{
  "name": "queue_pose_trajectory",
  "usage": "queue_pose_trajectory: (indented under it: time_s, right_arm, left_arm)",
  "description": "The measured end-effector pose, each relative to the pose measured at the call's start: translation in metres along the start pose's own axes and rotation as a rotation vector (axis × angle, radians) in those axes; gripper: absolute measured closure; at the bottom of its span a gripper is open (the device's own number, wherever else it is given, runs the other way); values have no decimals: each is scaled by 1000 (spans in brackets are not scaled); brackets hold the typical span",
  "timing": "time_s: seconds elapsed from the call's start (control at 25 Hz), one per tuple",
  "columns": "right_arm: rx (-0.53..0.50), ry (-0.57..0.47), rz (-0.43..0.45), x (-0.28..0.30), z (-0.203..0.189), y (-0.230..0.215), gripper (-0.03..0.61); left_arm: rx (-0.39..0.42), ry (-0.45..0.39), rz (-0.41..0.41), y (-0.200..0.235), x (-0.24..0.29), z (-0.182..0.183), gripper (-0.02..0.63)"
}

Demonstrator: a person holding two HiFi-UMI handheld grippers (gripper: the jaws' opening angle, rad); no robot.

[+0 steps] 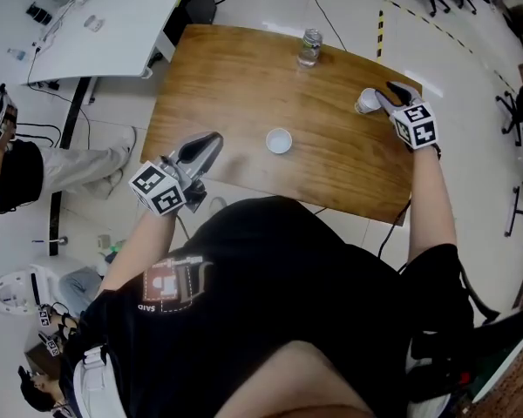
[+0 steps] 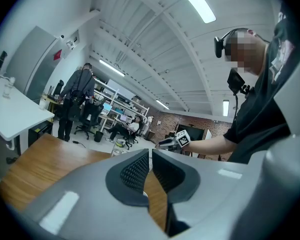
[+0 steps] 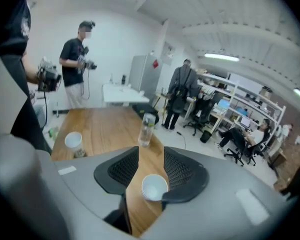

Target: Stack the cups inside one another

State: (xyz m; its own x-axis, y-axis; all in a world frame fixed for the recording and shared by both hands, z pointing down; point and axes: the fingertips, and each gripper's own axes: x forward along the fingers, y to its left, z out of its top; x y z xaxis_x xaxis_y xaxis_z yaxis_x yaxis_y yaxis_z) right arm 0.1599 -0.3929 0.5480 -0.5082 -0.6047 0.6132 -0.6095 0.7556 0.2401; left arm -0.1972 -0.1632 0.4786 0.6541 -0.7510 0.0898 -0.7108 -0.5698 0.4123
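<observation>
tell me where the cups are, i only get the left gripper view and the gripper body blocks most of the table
Observer: One white cup stands open side up near the middle of the wooden table, just beyond the tip of the left gripper.
Operator: and the other one
Observer: The second cup sits between the pads of the right gripper. The pads stand wide apart and the left pad is clear of the cup, so nothing clamps it.
Operator: whereabouts on the table is that
Observer: In the head view it's by the far right corner, with bare wood between it and the middle one.
</observation>
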Motion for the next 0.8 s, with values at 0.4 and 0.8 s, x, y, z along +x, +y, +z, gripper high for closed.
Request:
queue_pose_trajectory:
  time_s: [0.4,0.8]
  right_arm:
    - [504,-392,-80,-107,6,125,538]
    - [712,-423,-119,-89,-5,250,565]
  left_arm:
    - [47,2,-98,52,-6,40,594]
    - [49,68,-118,88,-19,33,603]
